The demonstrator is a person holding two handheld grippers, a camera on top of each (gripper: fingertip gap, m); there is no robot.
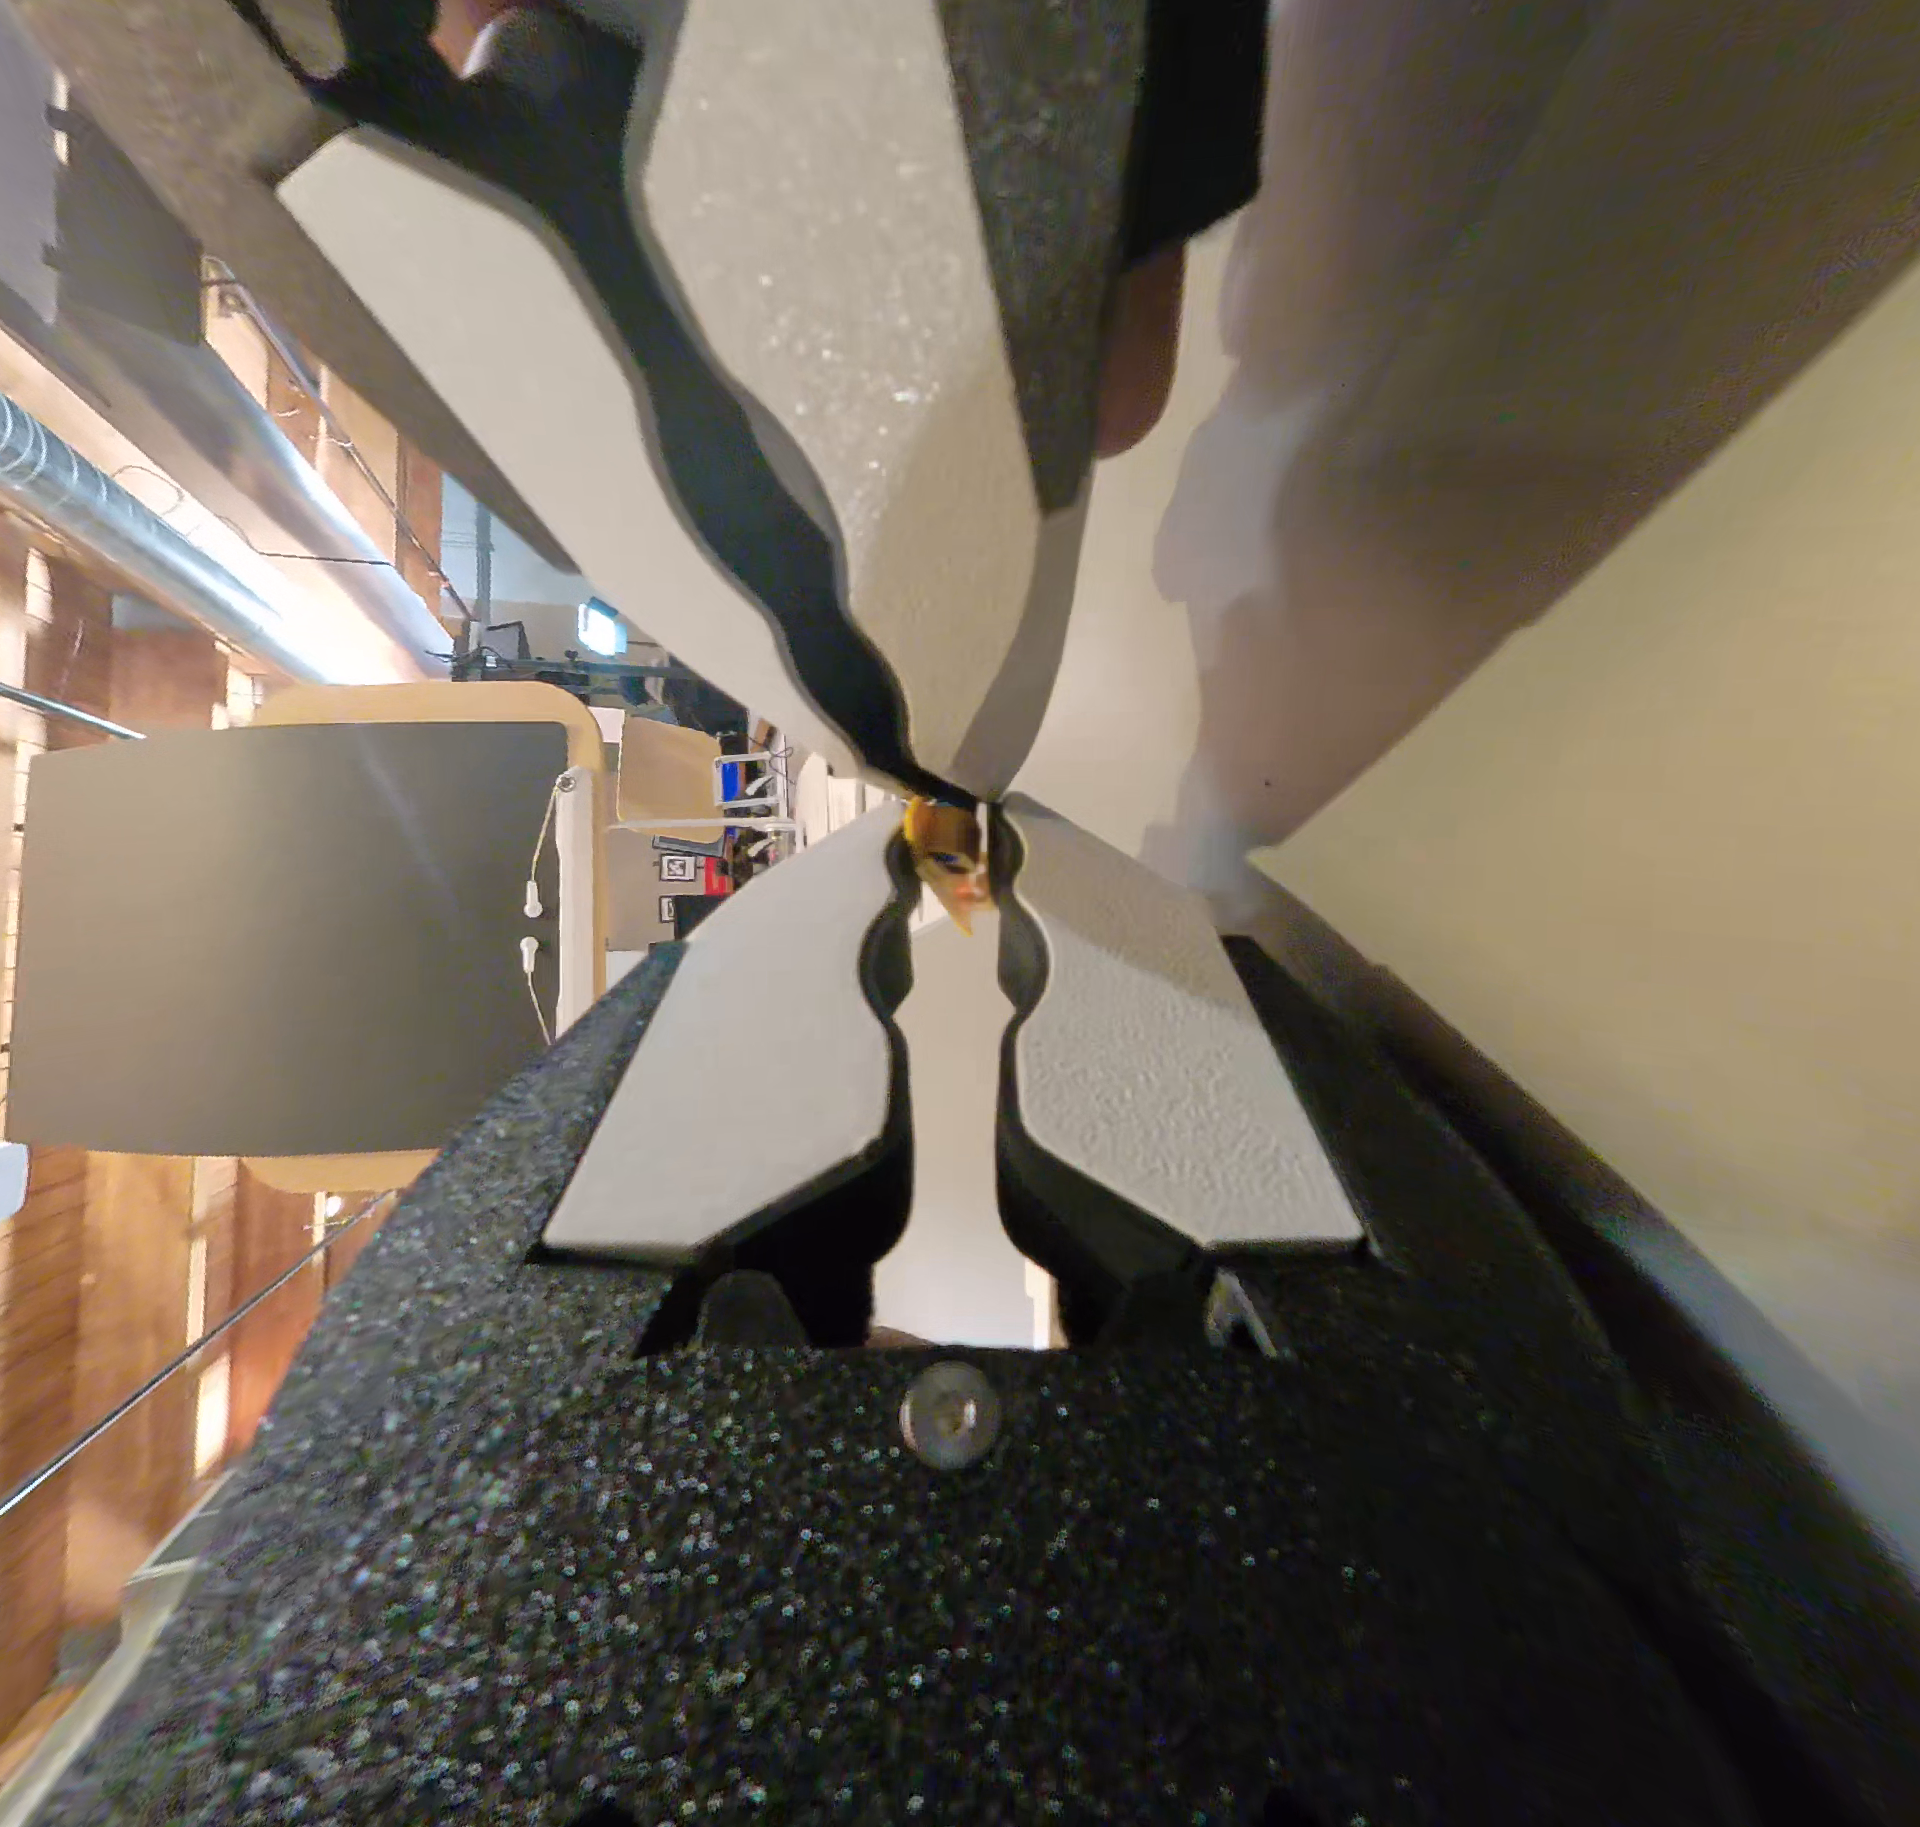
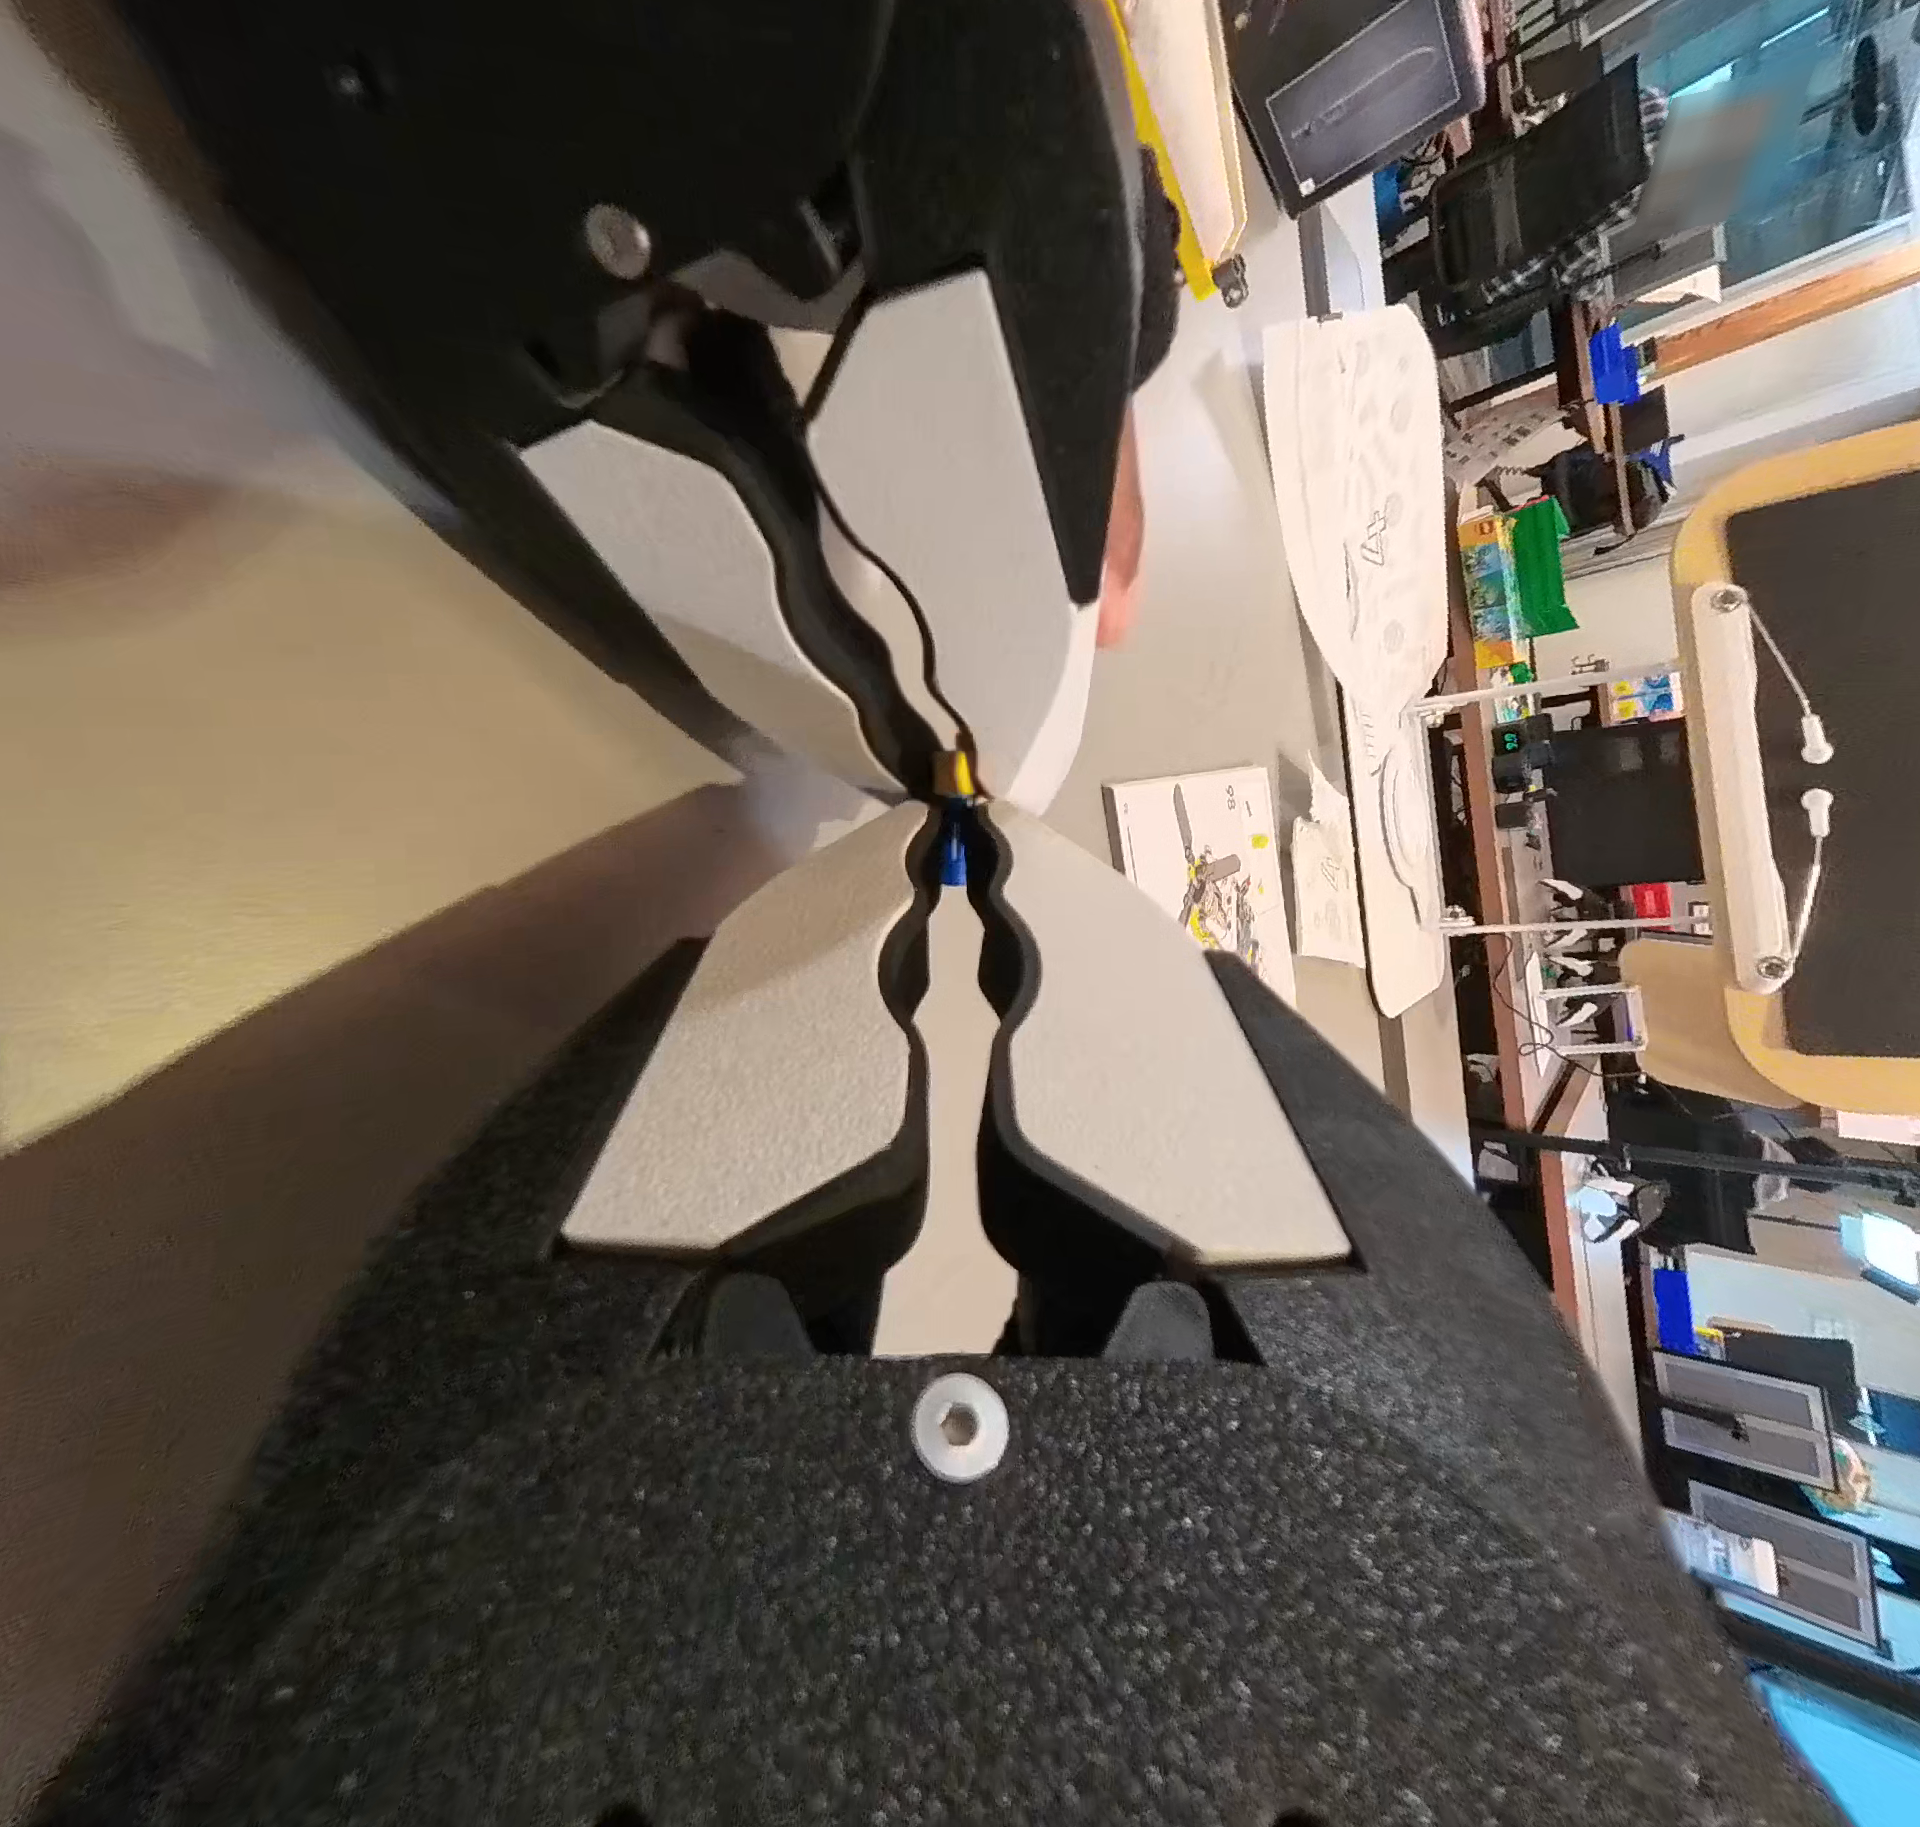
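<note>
**Two grippers tip to tip on one tiny toy figure – slip risk high**

Left gripper point(image 1: 951, 868) is clamped on a small plastic toy minifigure head w/ brown hairpiece and yellow edge point(image 1: 943, 858); pads press it from both sides, right at the outermost notch. Right gripper point(image 2: 951, 858) is nearly closed on a small blue plastic piece point(image 2: 952, 861), prob. the figure's body or legs; from the right wrist view the brown-yellow head point(image 2: 954, 771) sits just beyond it, in the other gripper's tips. So the figure is held in the air between both tools, above the pale tabletop point(image 2: 1195, 634), not resting on it.

Risks, as I judge them:
- Hold is at the very tips, small contact area; a twist or uneven pull could pop the piece out sideways.
- Smooth hard plastic vs. wavy black pad edges: a round head may roll in the notch.
- If the parts separate suddenly, one may drop to the tabletop & bounce off.
- Both views blurred, so exact seating is hard to tell.

Materials: fingers point(image 1: 769, 1050) are matte off-white plates, scalloped black inner edges; gripper bodies are grainy black, speckled, w/ a silver hex screw point(image 1: 951, 1414). White printed instruction booklet point(image 2: 1205, 873) lies flat on the tabletop, crumpled clear-white bags beside it.
</note>
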